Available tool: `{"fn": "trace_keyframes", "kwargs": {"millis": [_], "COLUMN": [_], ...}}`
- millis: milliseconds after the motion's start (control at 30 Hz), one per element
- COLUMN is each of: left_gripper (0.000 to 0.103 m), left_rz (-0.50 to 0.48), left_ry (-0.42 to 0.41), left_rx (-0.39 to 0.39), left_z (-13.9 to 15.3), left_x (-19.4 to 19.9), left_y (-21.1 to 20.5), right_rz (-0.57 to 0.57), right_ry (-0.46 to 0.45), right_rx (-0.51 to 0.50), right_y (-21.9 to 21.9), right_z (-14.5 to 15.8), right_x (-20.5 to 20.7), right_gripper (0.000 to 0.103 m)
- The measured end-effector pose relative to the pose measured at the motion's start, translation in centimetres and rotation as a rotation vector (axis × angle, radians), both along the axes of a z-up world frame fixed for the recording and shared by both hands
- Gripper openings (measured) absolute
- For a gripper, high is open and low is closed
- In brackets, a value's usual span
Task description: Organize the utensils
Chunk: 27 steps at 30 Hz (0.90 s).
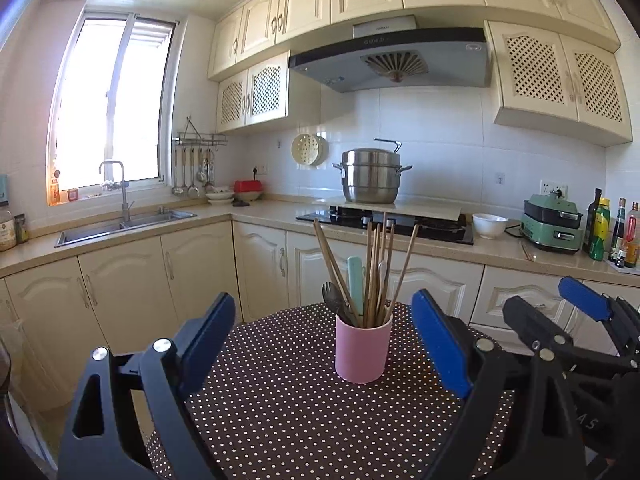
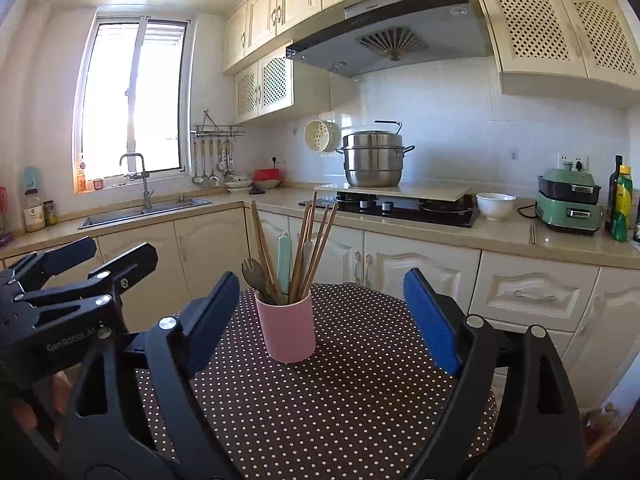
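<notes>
- Left wrist view: pink cup (image 1: 363, 350) upright on the dotted counter (image 1: 280, 412), holding wooden chopsticks (image 1: 376, 272), a dark spoon (image 1: 335, 300) and a mint-handled utensil (image 1: 355, 280). Left gripper (image 1: 324, 340) jaws wide apart, empty, the cup beyond them. Right gripper (image 1: 560, 312) alongside.
- Right wrist view: right gripper (image 2: 320, 316) jaws wide apart, empty; cup (image 2: 286, 330) between the blue pads, untouched. Steel pot (image 2: 374, 160) on the far stove (image 2: 400, 208).

Home kitchen, lived-in: cream cabinets (image 1: 192, 276) run under an L-shaped counter, with lattice-door wall units (image 1: 560, 80) above. A steel sink (image 1: 124, 226) with tap sits below a bright window (image 1: 112, 104); ladles hang from a wall rack (image 1: 196, 160); a range hood (image 1: 392, 60) hangs over a black gas hob (image 1: 384, 222) carrying a steel steamer pot (image 1: 370, 176). Oil bottles (image 1: 600, 226) and a green cooker (image 1: 554, 222) stand at counter's end.
</notes>
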<state>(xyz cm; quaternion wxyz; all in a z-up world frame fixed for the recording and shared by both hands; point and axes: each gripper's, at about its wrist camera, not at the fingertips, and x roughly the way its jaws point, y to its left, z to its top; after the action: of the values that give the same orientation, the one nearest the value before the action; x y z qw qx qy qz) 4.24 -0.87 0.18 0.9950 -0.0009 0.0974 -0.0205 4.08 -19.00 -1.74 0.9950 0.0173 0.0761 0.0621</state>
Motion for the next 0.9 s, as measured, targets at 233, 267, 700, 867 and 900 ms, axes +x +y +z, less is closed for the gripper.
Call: {"fn": "trace_keyframes", "kwargs": {"millis": [233,267,700,867,900], "left_gripper": [0.088,0.088,0.088,0.088,0.088], "left_rz": [0.026,0.025,0.019,0.015,0.015], "left_ry": [-0.048,-0.051,-0.069,-0.077,-0.075], "left_rx": [0.021,0.022,0.019,0.015,0.016], "left_z": [1.4,1.5,2.5,2.5,2.5], "left_x": [-2.8,-3.0,-4.3,-4.3,-4.3], "left_y": [-0.4,-0.4,-0.4,-0.3,-0.4], "right_rz": [-0.011,-0.014,-0.021,-0.024,-0.024], "right_ry": [-0.019,-0.025,-0.058,-0.068,-0.068], "right_rx": [0.007,0.005,-0.003,-0.006,-0.005], "right_y": [-0.3,-0.4,-0.5,-0.3,-0.3], "right_z": [1.0,1.1,2.1,2.2,2.2], "right_x": [-1.8,-2.1,-3.9,-4.0,-4.0], "right_gripper": [0.088,0.088,0.091,0.092,0.092]}}
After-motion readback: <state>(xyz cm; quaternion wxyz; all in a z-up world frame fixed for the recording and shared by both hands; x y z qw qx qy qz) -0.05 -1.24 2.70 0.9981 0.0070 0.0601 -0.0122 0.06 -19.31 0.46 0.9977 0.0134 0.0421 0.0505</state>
